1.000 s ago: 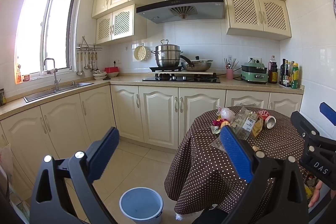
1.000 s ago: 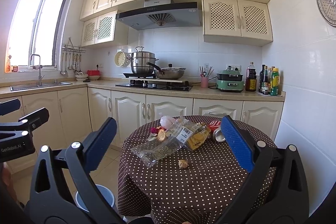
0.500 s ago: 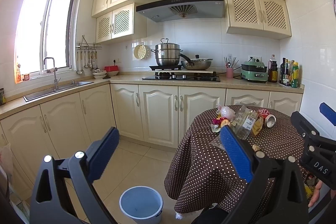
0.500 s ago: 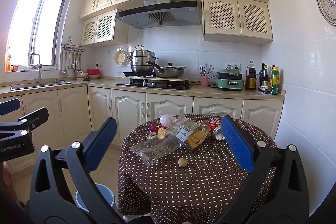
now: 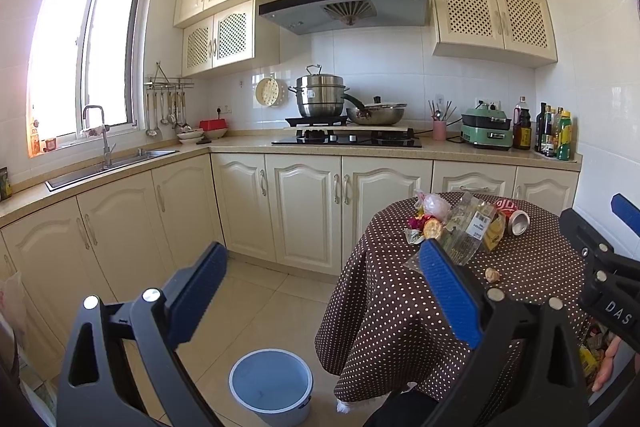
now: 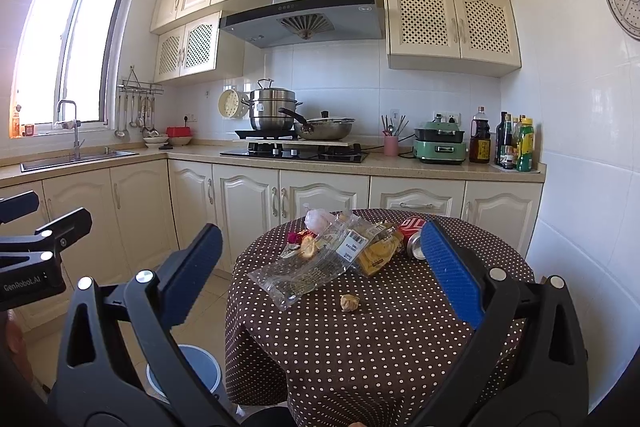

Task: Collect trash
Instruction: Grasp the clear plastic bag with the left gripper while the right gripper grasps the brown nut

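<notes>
Trash lies on a round table with a brown dotted cloth (image 6: 376, 339): a clear plastic wrapper (image 6: 308, 269), a yellow snack bag (image 6: 378, 251), a red can (image 6: 414, 233) on its side, a pink bag (image 6: 318, 219), fruit peel (image 6: 306, 247) and a small crumpled ball (image 6: 349, 302). A light blue bin (image 5: 271, 385) stands on the floor left of the table. My right gripper (image 6: 320, 267) is open and empty, above the table's near side. My left gripper (image 5: 320, 287) is open and empty, over the floor between bin and table. The pile also shows in the left wrist view (image 5: 464, 227).
Cream cabinets and a counter (image 5: 360, 149) run along the back wall and left side, with a sink (image 5: 112, 167), a hob with pots (image 5: 344, 107), and bottles (image 5: 554, 131) at the right. A white tiled wall (image 6: 580, 227) stands right of the table.
Both grippers have stayed open. The views have shifted only very slightly; nothing on the table has moved.
</notes>
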A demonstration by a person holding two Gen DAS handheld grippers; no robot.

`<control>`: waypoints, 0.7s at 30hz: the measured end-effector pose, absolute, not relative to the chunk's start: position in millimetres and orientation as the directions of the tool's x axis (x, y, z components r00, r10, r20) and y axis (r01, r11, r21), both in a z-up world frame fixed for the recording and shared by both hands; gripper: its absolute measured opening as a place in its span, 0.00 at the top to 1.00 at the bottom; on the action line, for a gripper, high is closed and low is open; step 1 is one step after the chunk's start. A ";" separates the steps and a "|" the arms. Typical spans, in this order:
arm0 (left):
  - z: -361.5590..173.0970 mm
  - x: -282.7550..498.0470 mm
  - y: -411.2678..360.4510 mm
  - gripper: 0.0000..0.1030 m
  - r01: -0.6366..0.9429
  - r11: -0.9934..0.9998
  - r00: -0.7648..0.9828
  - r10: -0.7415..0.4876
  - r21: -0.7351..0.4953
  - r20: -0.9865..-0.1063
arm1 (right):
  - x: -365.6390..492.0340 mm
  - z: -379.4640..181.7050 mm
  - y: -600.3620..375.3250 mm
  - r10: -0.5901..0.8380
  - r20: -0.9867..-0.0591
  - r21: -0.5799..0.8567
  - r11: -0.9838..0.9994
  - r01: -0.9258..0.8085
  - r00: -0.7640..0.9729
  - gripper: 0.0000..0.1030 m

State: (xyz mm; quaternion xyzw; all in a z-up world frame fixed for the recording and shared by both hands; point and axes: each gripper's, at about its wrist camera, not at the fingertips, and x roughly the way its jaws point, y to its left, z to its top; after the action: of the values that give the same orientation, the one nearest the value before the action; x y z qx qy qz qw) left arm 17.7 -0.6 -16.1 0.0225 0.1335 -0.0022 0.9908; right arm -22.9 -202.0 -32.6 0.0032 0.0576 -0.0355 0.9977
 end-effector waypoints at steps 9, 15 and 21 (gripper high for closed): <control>-41.1 58.5 -12.7 0.08 0.087 0.996 0.920 -0.071 0.024 -0.385 | 10.2 -55.7 -235.2 -0.092 -0.235 0.081 0.990 0.114 0.968 0.06; -71.4 113.5 -33.9 0.08 0.207 0.978 0.841 -0.190 -0.024 -0.507 | 49.4 -83.6 -265.1 -0.088 -0.363 0.153 0.976 0.152 0.928 0.06; -92.1 166.9 -48.0 0.08 0.266 0.955 0.762 -0.291 -0.129 -0.579 | 85.6 -108.4 -286.0 -0.104 -0.453 0.185 0.960 0.208 0.885 0.06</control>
State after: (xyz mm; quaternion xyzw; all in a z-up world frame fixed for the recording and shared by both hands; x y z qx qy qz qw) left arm 166.9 -48.0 -92.1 -0.0197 0.3114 -0.1484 0.9384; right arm 85.6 -286.0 -108.4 0.1149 0.2252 -0.0809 0.9641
